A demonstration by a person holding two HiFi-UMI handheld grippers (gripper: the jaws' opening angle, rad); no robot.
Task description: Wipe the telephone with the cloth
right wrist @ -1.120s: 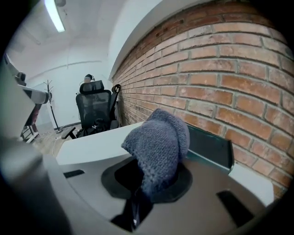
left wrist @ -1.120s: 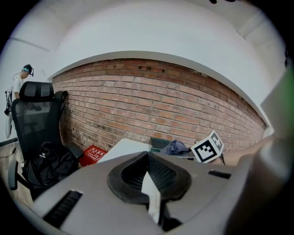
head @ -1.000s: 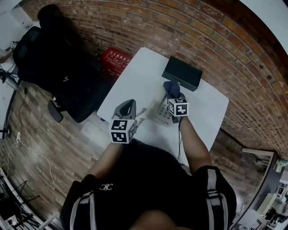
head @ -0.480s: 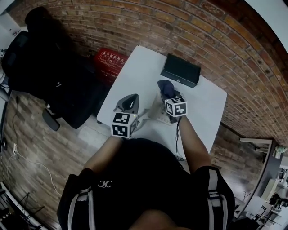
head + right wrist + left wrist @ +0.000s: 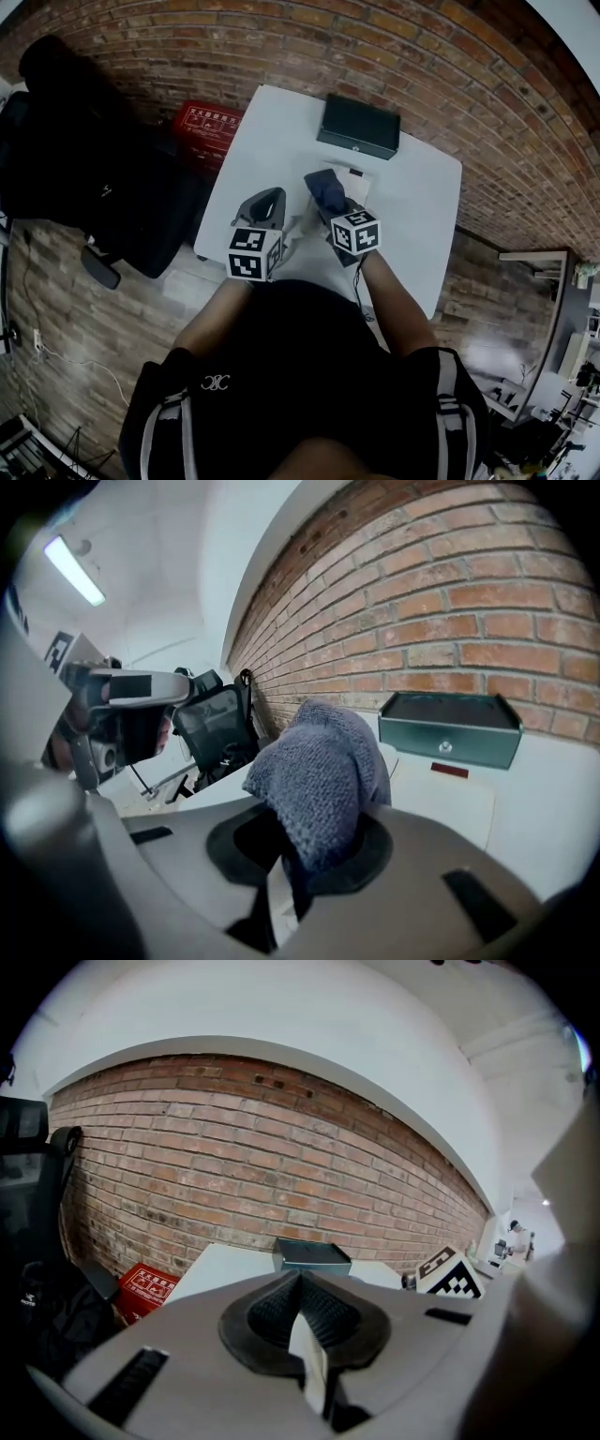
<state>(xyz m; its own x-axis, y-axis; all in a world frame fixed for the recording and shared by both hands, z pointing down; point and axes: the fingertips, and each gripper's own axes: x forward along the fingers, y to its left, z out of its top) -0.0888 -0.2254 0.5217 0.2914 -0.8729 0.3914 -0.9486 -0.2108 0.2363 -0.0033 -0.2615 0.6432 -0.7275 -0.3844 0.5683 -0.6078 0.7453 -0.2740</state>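
Over at the left, beside the table, stands a black office chair (image 5: 103,187), and a red plastic crate with white lettering (image 5: 208,127) sits on the floor between it and the white rectangular table (image 5: 422,216). A person in black stands at the table's near edge with a grey gripper in each hand. The left gripper (image 5: 269,199) is over the left part of the table, with its ribbed black pads pressed together and nothing caught between them. Just to its right, the right gripper (image 5: 330,204) is clamped narrowly on a blue-grey knitted cloth (image 5: 323,187), which bunches up out of the jaws and droops forward over them. The pale, flat telephone (image 5: 349,178) lies on the table under and just beyond that cloth. The gripper covers much of it, and I cannot tell whether the cloth touches it. Farther back on the table, apart from the telephone, sits a dark green metal box with a small round knob on its front (image 5: 359,125). A red brick wall (image 5: 234,1166) rises behind the table.
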